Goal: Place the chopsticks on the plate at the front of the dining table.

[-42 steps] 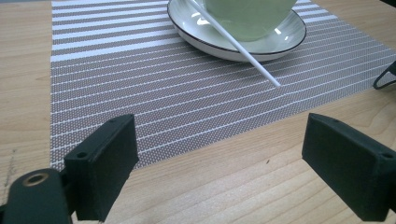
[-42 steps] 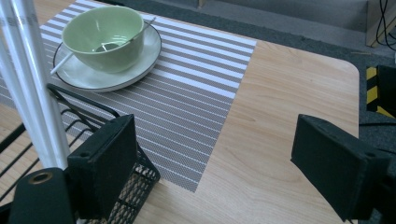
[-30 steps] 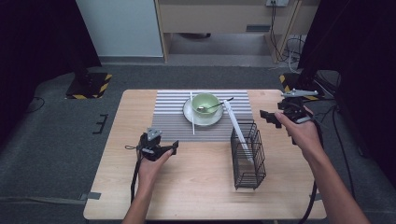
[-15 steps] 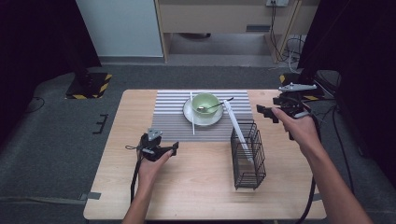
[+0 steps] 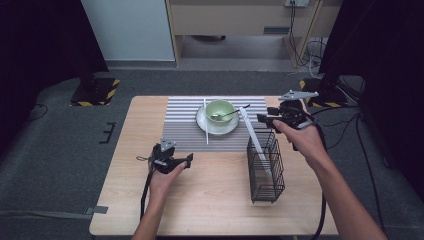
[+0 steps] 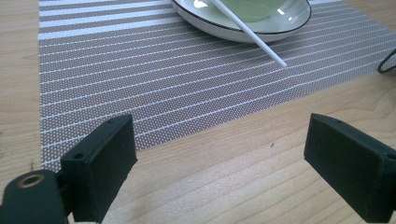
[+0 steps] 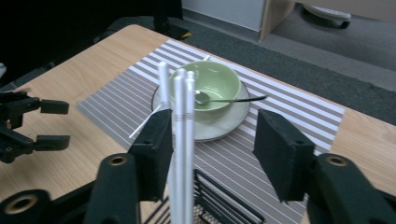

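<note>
A: Right claw [image 5: 266,120] is up at the rack's [image 5: 265,165] far end, jaws spread wide, nothing between them yet. The white chopsticks [image 5: 254,140] lean out of that wire rack, tips pointing toward eleven o'clock, toward the bowl [image 5: 220,111].

B: And from the right gripper view the chopsticks [image 7: 181,140] stand just inside the left jaw, close enough that I can't tell if they touch it. Two or three sticks, bunched together.

A: They look light and stiff to me, smooth plastic, so slippery. I'd pinch below the tips, where they lie together, squarely across, or one could squirt out sideways.

B: Agreed. The rack is light wire too; a crooked pull might tip it.

A: Left claw [image 5: 188,160] sits low on the counter [image 5: 210,200] at about seven o'clock from the bowl, jaws well apart and empty.

B: Its own view shows the striped mat [image 6: 140,79] ahead and a lone chopstick [image 6: 250,32] lying across the plate's [image 6: 205,23] rim.

A: A spoon [image 5: 227,114] rests in the bowl as well, handle out toward three o'clock.
</note>
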Available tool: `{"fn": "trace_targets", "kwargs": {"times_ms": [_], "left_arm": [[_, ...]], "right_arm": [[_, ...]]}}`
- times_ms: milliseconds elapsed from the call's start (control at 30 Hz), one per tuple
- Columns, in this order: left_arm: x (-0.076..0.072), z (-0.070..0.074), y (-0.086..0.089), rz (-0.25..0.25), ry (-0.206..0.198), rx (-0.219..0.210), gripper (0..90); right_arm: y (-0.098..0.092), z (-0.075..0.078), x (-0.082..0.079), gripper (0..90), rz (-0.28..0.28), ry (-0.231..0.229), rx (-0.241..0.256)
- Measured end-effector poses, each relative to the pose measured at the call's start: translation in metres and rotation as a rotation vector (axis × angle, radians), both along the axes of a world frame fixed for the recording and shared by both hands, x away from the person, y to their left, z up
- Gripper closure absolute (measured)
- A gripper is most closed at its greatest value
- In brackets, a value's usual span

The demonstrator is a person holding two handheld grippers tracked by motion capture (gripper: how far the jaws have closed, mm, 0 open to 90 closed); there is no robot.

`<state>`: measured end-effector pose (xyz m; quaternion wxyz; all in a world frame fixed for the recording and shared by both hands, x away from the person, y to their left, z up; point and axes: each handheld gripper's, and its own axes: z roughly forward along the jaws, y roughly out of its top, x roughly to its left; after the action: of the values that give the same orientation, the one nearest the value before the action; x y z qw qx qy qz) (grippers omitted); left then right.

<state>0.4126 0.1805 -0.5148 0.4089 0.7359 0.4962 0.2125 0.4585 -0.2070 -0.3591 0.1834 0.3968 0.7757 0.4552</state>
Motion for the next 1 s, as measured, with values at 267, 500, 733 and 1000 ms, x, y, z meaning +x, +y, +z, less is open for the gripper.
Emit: {"fn": "trace_targets", "kwargs": {"times_ms": [267, 500, 733, 1000], "left_arm": [[0.000, 0.000, -0.001, -0.001, -0.003, 0.011, 9.6], [0.000, -0.002, -0.006, -0.015, 0.004, 0.013, 9.9], [0.000, -0.002, -0.005, -0.013, 0.008, 0.005, 10.2], [0.001, -0.003, -0.004, -0.019, 0.015, -0.002, 10.6]], "right_arm": [[0.025, -0.005, 0.000, 65.2, 0.027, -0.010, -0.035], [0.044, -0.014, 0.001, 73.1, 0.039, -0.023, -0.052], [0.052, -0.020, 0.004, 76.1, 0.022, -0.043, -0.075], [0.055, -0.025, 0.007, 77.6, 0.028, -0.044, -0.080]]}}
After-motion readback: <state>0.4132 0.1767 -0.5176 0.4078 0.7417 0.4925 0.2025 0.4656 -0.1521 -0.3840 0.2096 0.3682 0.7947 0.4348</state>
